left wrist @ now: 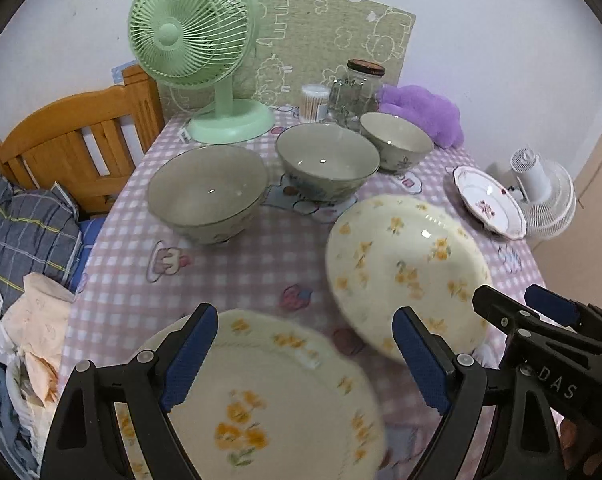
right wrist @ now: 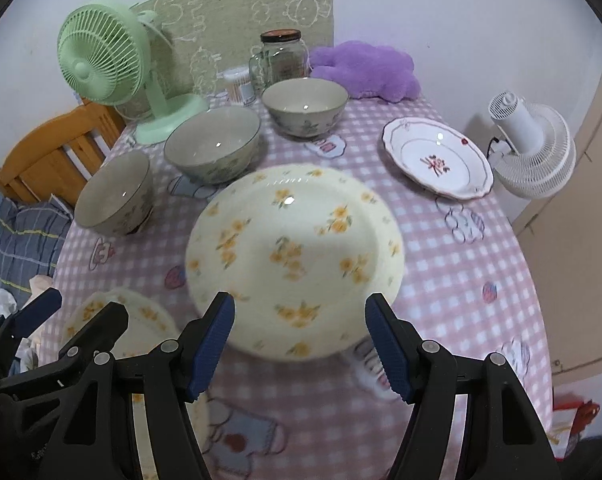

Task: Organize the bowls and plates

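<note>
Two cream plates with yellow flowers lie on the pink checked table. My left gripper (left wrist: 305, 344) is open above the near plate (left wrist: 269, 396), its jaws wide apart. My right gripper (right wrist: 301, 332) is open just before the second yellow-flower plate (right wrist: 297, 256), which also shows in the left wrist view (left wrist: 405, 268). Three grey-green bowls stand in a row behind: left (left wrist: 207, 194), middle (left wrist: 327, 160), right (left wrist: 397, 140). A white plate with a red pattern (right wrist: 437, 158) lies at the right. Neither gripper holds anything.
A green desk fan (left wrist: 205, 48), a glass jar (left wrist: 355, 92), a cotton-swab box (left wrist: 313, 102) and a purple plush (left wrist: 425, 112) stand along the table's back (right wrist: 441, 280). A white fan (right wrist: 533, 144) sits off the right edge. A wooden chair (left wrist: 73, 140) and bedding are at left.
</note>
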Tool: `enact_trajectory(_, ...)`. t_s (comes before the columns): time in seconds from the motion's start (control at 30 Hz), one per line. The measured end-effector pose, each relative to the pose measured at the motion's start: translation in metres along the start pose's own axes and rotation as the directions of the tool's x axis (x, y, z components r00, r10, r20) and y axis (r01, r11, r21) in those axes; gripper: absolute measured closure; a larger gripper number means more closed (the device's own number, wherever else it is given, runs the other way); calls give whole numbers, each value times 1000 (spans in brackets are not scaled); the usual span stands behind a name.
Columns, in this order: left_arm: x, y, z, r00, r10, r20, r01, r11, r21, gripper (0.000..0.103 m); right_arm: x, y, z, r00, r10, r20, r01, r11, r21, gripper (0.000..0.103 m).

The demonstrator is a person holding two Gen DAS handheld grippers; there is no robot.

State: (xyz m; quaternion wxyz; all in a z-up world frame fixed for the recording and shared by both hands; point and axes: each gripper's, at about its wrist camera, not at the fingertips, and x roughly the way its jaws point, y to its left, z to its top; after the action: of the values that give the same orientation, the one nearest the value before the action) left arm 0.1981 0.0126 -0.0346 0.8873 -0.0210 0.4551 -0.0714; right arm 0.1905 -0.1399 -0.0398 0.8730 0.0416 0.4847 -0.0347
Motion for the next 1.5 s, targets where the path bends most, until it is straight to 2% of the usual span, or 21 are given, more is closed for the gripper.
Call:
enact_trajectory(0.13,13,-21,14,999,41,8,-41,999,12,13,12,-20,20,1000,-28,-9,28,1000,2,32)
enact_trajectory(0.27,30,-33,27,998,58,-6,-58,998,-36,13,26,-38,37,1000,-10,-6,10,1000,-3,32)
enact_trajectory(0.43,59,-51,40,987,154,-40,-154,988,-9,14,47,-55,55,1000,10,-8,-10,1000,-24,32)
enact_trajectory(0.67,89,-59,49,986,158,-56,-160,987,-32,14,82,-70,68,999,24,-42,-25,999,-36,32)
enact_trajectory(0.73,99,-58,50,985,158,-73,-161,986,-45,21,93,-72,69,998,30,-60,-33,999,-34,32)
enact_trajectory(0.83,112,-57,50,985,137,-105,-144,988,-62,24,109,-73,70,995,39,-90,-43,998,-40,32)
enact_trajectory(0.93,122,-60,48,980,158,-117,-164,986,-39,26,119,-73,70,992,56,-109,-61,997,-41,32)
enact_trajectory(1.17,137,-63,44,972,159,-174,-165,986,-17,31,134,-71,68,987,79,-140,-84,996,-36,33)
enact_trajectory(1.3,142,-72,39,965,202,-167,-198,979,42,32,142,-71,61,981,75,-180,-83,996,-32,39)
enact_trajectory(1.5,140,-73,39,965,199,-171,-193,980,49,32,141,-67,54,982,56,-180,-68,996,-60,43)
